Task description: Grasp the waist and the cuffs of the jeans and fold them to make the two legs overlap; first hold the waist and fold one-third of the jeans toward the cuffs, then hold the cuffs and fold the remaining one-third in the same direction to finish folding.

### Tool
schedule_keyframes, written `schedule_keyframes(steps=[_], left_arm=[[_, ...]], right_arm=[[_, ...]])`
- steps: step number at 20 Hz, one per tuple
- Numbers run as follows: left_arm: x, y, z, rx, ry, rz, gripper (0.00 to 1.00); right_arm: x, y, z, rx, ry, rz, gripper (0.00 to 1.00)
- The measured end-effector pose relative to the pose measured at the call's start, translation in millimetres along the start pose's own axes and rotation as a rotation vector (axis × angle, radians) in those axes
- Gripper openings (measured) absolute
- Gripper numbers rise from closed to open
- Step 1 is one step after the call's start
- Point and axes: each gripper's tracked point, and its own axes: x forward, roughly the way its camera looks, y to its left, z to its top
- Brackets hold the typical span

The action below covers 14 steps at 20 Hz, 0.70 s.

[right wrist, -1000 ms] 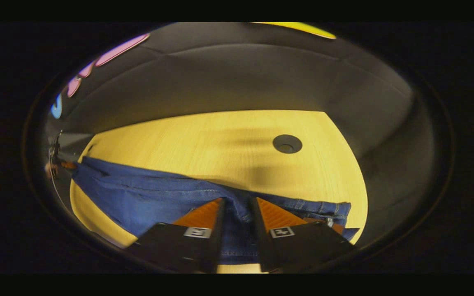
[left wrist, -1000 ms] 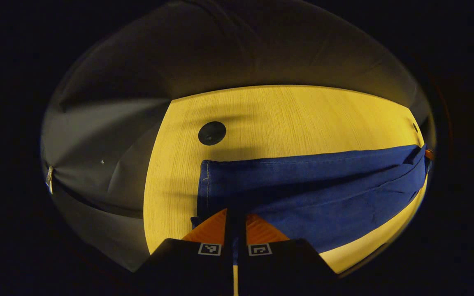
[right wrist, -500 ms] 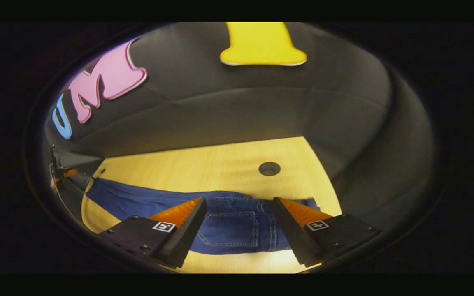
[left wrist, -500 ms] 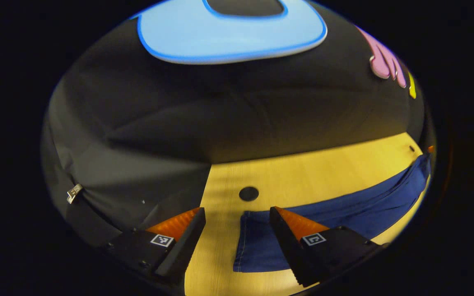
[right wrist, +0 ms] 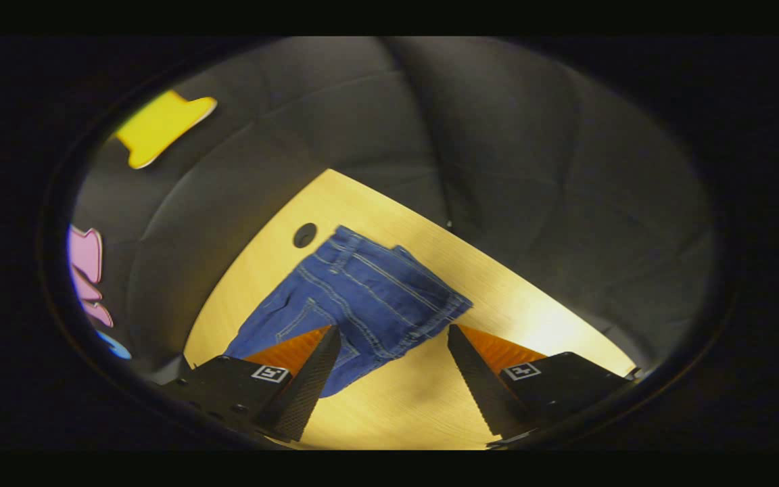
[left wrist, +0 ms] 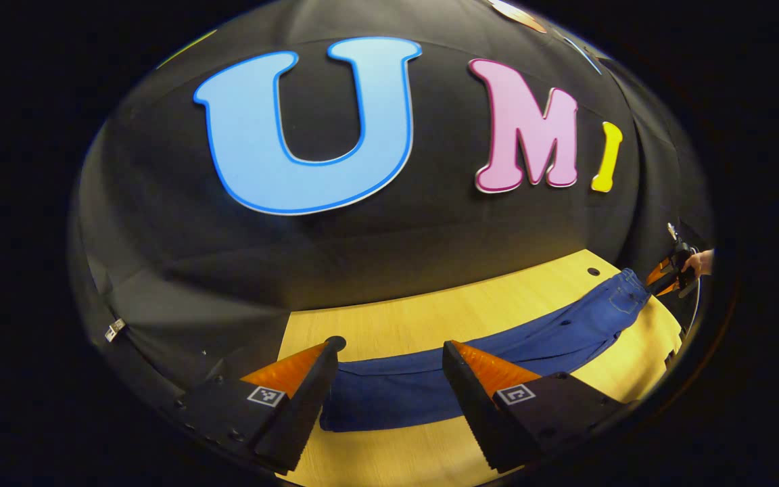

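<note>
Both tongs (left wrist: 386, 352) (right wrist: 393, 338) lifted away, one jeans (left wrist: 430, 385)

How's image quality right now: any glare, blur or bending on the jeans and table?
Left gripper view: sharp, fisheye bows the jeans along the table. Right gripper view: softer, with bright glare on the table right of the waist; tongs dark.
</note>
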Motion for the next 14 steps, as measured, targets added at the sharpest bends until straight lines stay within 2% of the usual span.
schedule_keyframes(steps=[2,6,7,8,12,13,14], left_arm=[[-8.3,-14.5,3.9,0.02,-0.008,-0.019,0.98],[-22.2,-25.2,7.8,0.052,-0.006,-0.009,0.98],[-26.3,-25.7,8.2,0.057,-0.003,-0.001,0.98],[-26.0,-24.6,6.5,0.059,0.002,0.007,0.97],[-30.3,-25.9,-0.2,0.032,0.017,0.039,0.98],[-31.5,-27.1,-4.0,0.015,0.023,0.043,0.98],[-29.5,-29.7,-8.1,-0.003,0.032,0.044,0.98]], right_arm=[[6.6,-6.3,-1.6,0.032,0.0,-0.024,0.98],[27.7,-21.5,-3.6,0.04,0.002,-0.112,0.98],[33.4,-19.0,-2.1,0.056,-0.006,-0.113,1.0],[34.6,-17.9,1.2,0.071,-0.026,-0.121,0.98],[45.5,1.3,17.4,0.149,-0.081,-0.081,0.98],[47.3,-2.7,19.5,0.15,-0.095,-0.1,0.98],[46.6,-7.6,17.3,0.14,-0.088,-0.106,0.84]])
